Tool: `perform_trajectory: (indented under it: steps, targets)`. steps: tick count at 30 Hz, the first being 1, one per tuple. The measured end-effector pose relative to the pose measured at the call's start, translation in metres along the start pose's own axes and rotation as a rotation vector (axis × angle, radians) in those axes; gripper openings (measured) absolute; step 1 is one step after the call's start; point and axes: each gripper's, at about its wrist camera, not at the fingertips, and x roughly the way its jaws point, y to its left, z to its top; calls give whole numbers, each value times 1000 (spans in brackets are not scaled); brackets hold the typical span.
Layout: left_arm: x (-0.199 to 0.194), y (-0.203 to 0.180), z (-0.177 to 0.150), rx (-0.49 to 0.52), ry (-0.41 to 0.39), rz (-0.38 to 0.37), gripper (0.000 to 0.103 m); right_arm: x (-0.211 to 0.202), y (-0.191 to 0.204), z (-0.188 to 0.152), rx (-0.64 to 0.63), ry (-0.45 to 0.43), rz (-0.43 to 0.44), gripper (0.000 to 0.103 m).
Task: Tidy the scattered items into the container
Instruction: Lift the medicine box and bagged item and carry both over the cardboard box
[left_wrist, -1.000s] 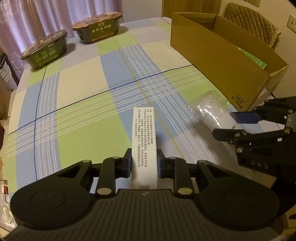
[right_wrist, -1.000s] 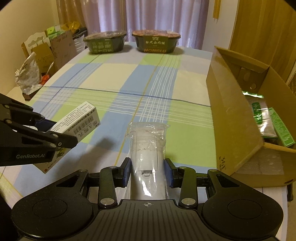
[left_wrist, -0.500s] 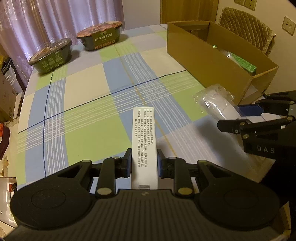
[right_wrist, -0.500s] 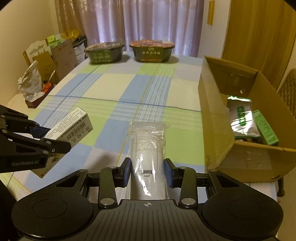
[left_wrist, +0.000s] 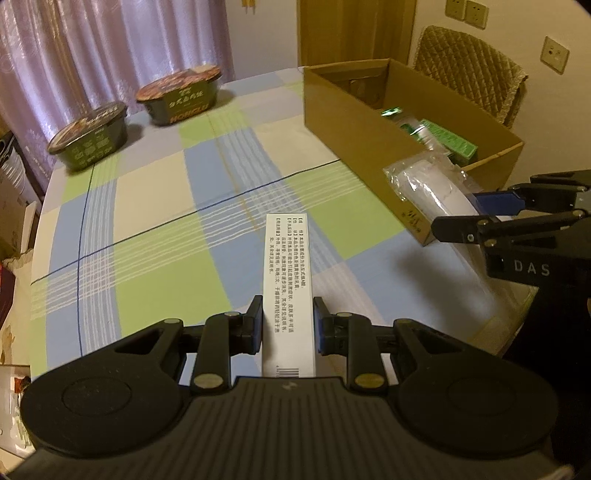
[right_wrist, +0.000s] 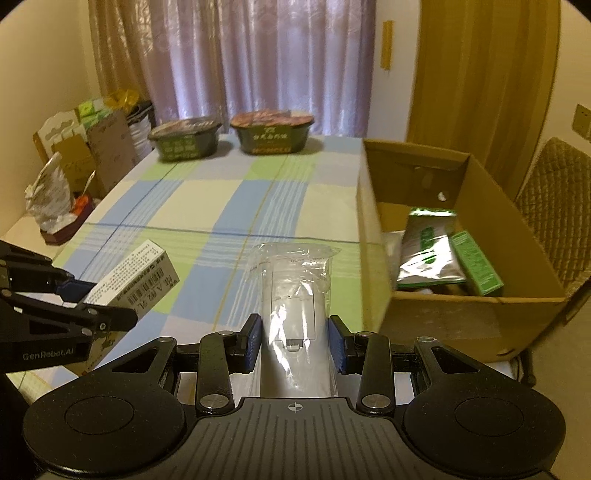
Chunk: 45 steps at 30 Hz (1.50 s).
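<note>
Cardboard box (right_wrist: 436, 321) sits at the table's right edge, already holding green packets. Both loads hang above the cloth, short of its near wall; carried low, either could clip that wall and twist free. Right gripper (right_wrist: 294, 341) is clamped on a crinkly clear-bagged white item (right_wrist: 293, 295). Left gripper (left_wrist: 287, 328) is clamped on a slim white printed carton (left_wrist: 286, 273).

A white printed carton (left_wrist: 288, 291) is clamped between the fingers (left_wrist: 254, 325) of the left gripper (left_wrist: 287, 325) above the checked bench (left_wrist: 155, 206). To its right, a plastic-wrapped white item (left_wrist: 432, 188) is held by the right gripper (left_wrist: 491, 210) beside the open cardboard box (left_wrist: 354, 144), in which green packets (left_wrist: 448, 140) are seen. Two instant-noodle bowls (left_wrist: 177, 96) are set at the far edge.
</note>
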Motion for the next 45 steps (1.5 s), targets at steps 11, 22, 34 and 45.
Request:
perform_trajectory:
  steps: [11,22,34,45]
  targets:
    - [-8,-31,17,34,-26,-26,22,-27,-29,5,55,-56,-37,41]
    - [-9,-49,28,56,-29,-51,22,-40,-53,5,100,-78,-72,41]
    - [1,-67,43,65,-41,-90,22,-46,-81,9,144,-97,-115,41]
    - [13,-94,79,62,-88,-141,22,-49,-119,16,172,-118,-168,41]
